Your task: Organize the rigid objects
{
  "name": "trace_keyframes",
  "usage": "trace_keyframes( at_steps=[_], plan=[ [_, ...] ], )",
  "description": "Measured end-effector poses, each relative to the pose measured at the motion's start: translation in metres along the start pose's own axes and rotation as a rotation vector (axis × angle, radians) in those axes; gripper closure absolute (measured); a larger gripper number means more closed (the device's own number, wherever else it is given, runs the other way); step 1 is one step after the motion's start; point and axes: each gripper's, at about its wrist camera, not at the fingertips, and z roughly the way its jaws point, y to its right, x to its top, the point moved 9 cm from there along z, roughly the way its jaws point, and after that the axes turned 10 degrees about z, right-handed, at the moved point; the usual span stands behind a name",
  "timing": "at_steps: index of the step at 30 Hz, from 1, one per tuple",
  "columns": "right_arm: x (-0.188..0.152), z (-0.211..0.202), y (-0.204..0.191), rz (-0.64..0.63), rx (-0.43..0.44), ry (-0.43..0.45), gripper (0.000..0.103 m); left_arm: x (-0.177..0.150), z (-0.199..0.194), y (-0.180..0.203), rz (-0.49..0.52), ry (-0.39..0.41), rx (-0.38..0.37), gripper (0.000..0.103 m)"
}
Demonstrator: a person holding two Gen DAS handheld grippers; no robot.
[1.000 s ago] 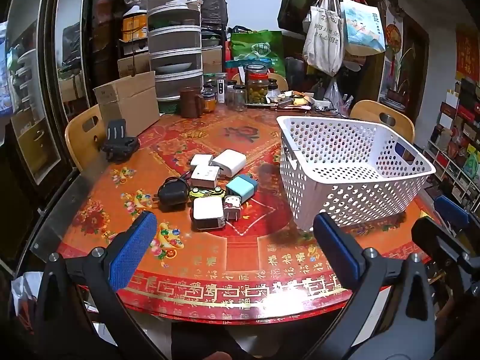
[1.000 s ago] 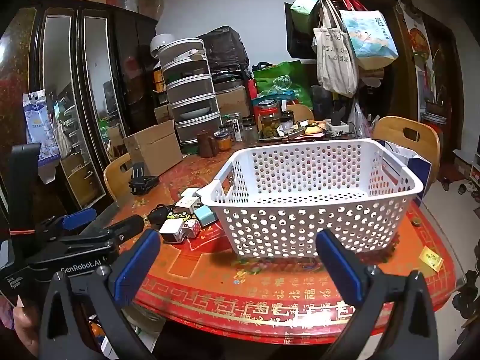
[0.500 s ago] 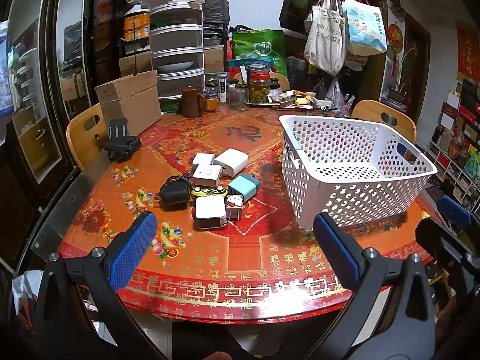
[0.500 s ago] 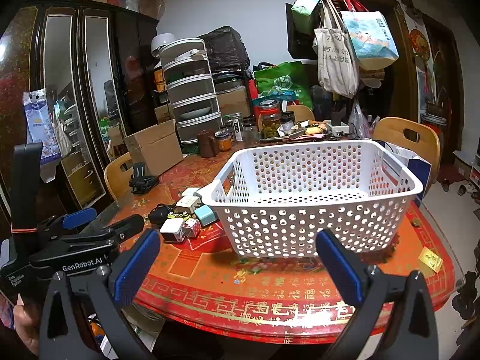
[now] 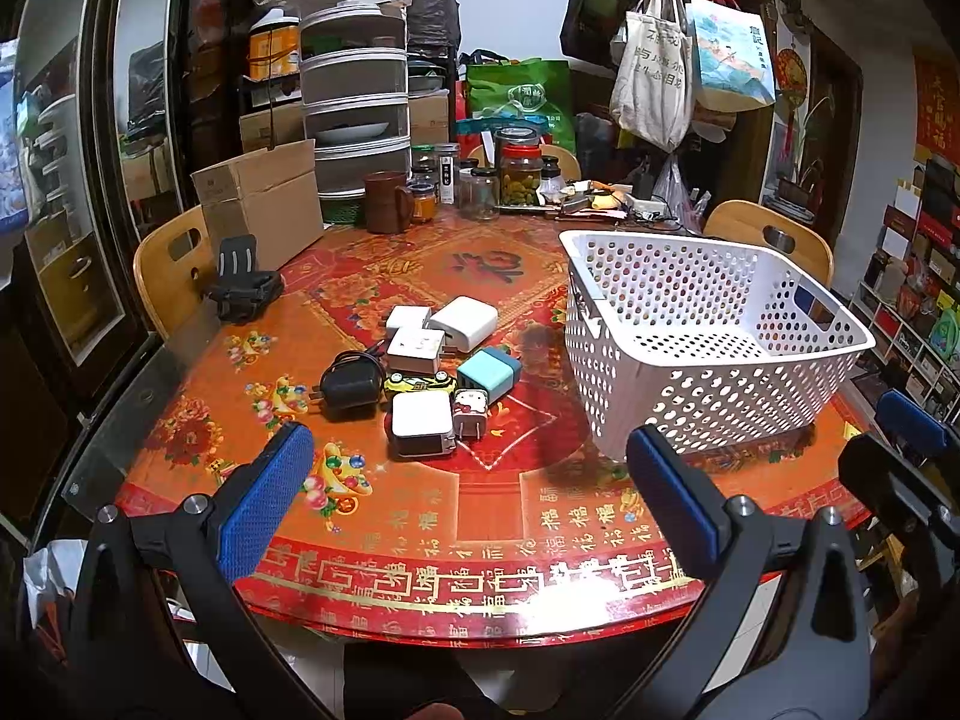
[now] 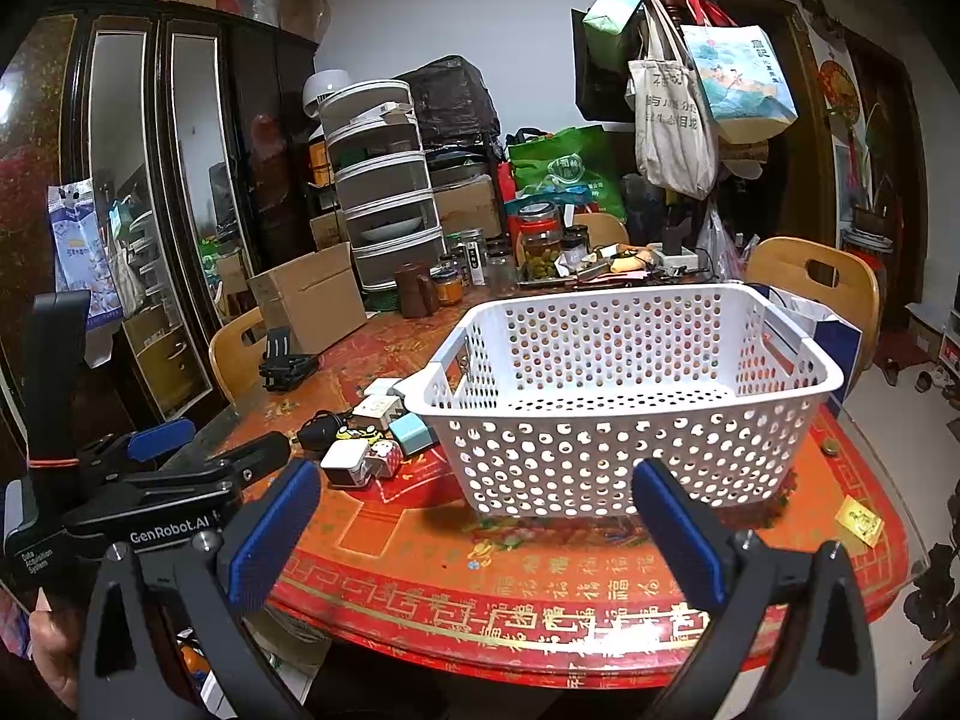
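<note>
A cluster of chargers lies on the red table: a black adapter (image 5: 350,385), several white ones (image 5: 421,423), a teal one (image 5: 489,373) and a small cartoon one (image 5: 468,417). A white perforated basket (image 5: 708,396) stands empty to their right. My left gripper (image 5: 468,501) is open and empty, near the table's front edge, short of the cluster. My right gripper (image 6: 474,525) is open and empty in front of the basket (image 6: 624,456). The cluster also shows in the right wrist view (image 6: 372,450), left of the basket.
A cardboard box (image 5: 258,210), a black phone holder (image 5: 243,288), a brown mug (image 5: 384,201) and jars (image 5: 519,174) stand at the table's back. Wooden chairs (image 5: 171,267) ring the table. The left gripper's body (image 6: 150,498) shows in the right wrist view.
Both grippers have drifted only slightly; the left view shifted a little. Nothing on the table has moved.
</note>
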Motion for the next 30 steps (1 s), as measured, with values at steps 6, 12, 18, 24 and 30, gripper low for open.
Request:
trace_keyframes(
  at_steps=[6,12,18,24,30],
  plan=[
    [0.0003,-0.0012,0.0005,0.0,0.0,0.001,0.0,-0.0002,0.0002,-0.0006,0.0,-0.001,0.001,0.0],
    [0.0006,-0.0012,0.0006,0.0,0.0,0.001,0.0,-0.0004,0.0,-0.0016,-0.002,-0.001,0.001,0.0],
    [0.0007,-0.0012,0.0006,0.0,0.001,0.002,0.0,-0.0003,0.0002,-0.0007,0.0,-0.001,0.001,0.0],
    [0.0006,-0.0011,0.0009,-0.001,0.0,0.0,0.0,-0.0008,0.0,-0.0011,0.0,-0.002,0.001,0.0],
    [0.0013,-0.0026,0.0014,-0.001,0.0,0.001,0.0,-0.0015,0.0,-0.0015,0.0,-0.002,0.0,0.0]
  ],
)
